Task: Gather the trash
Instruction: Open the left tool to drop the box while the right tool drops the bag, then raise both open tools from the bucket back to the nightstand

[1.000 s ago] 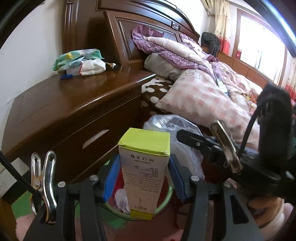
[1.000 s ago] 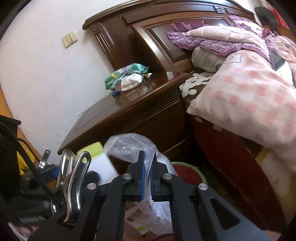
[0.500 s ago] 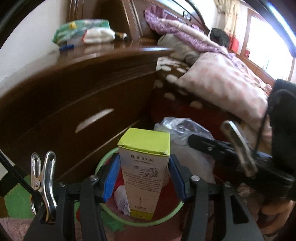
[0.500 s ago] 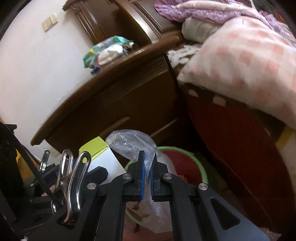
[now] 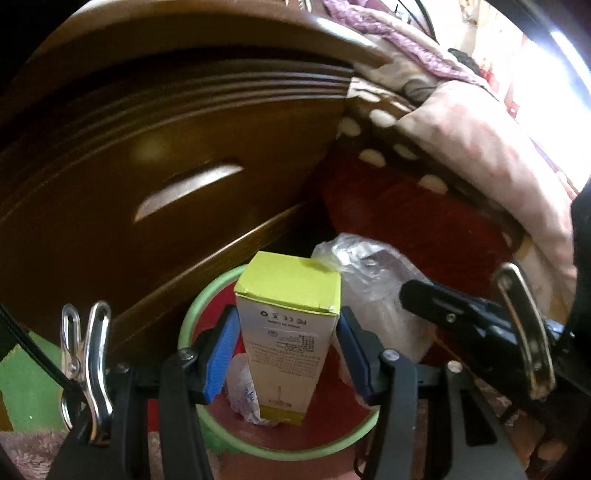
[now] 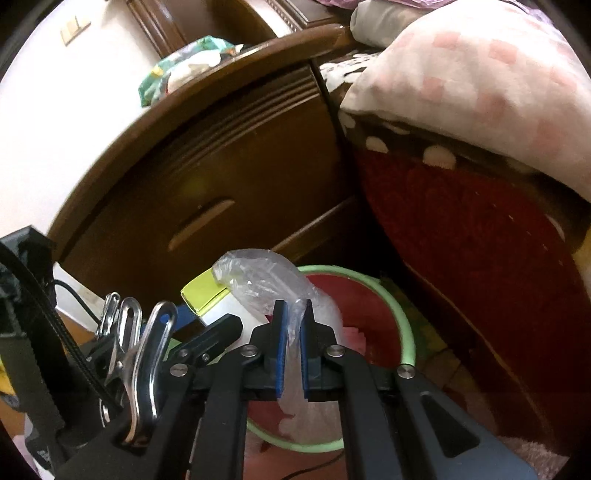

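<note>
Furniture: I see a dark wooden nightstand [image 6: 229,155] beside a bed [image 6: 480,221].
Wall: white [image 6: 55,110], with a light switch [image 6: 75,27].
Light: bright window [image 5: 546,66].

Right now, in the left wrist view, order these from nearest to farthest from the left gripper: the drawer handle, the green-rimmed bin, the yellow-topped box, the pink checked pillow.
1. Yellow-topped box: clamped between the left gripper's pads.
2. Green-rimmed bin: directly below the box.
3. Drawer handle: on the nightstand front, upper left.
4. Pink checked pillow: on the bed, upper right.
</note>
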Demonstrator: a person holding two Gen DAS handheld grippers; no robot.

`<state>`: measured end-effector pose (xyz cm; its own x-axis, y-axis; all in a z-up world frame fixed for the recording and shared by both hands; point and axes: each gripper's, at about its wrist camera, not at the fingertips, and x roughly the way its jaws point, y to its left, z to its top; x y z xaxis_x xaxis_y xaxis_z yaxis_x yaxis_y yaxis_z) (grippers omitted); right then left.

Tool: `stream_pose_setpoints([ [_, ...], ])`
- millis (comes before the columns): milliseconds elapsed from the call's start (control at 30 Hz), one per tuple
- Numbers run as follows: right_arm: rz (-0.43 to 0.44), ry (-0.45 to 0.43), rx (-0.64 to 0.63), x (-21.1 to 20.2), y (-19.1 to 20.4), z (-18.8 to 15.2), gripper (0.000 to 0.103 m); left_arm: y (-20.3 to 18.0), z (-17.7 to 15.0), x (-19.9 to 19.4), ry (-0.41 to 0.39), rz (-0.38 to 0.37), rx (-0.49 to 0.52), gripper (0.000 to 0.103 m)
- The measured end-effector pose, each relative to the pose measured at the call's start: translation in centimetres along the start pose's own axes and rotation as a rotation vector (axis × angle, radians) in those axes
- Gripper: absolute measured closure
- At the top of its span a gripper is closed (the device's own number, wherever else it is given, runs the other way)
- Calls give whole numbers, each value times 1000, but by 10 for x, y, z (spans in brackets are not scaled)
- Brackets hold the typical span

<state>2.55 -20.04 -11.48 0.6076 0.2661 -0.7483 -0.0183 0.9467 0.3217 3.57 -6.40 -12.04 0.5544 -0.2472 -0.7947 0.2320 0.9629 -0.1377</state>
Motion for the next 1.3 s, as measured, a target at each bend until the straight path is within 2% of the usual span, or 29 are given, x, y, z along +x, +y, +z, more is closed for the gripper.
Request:
stream_pose_setpoints([
  [133, -34, -8, -27, 2, 5, 1, 97, -1, -1, 1, -7, 9, 8, 46],
  [367, -31, 0, -18, 3, 4, 1, 97, -8, -6, 5, 16, 7, 30, 46],
  [667, -14, -8, 0, -2, 4, 0, 86, -4, -6, 3, 34, 4, 8, 40],
  [1000, 35, -48, -19, -18, 10, -3, 76, -2, -6, -25, 17, -28, -15, 40],
  [1167, 140, -76, 2, -39, 13, -6, 73, -10, -3, -53, -38, -36, -2, 40],
  [1300, 156, -124, -20, -60, 18, -3, 72, -16, 0, -75, -69, -48, 17, 40],
])
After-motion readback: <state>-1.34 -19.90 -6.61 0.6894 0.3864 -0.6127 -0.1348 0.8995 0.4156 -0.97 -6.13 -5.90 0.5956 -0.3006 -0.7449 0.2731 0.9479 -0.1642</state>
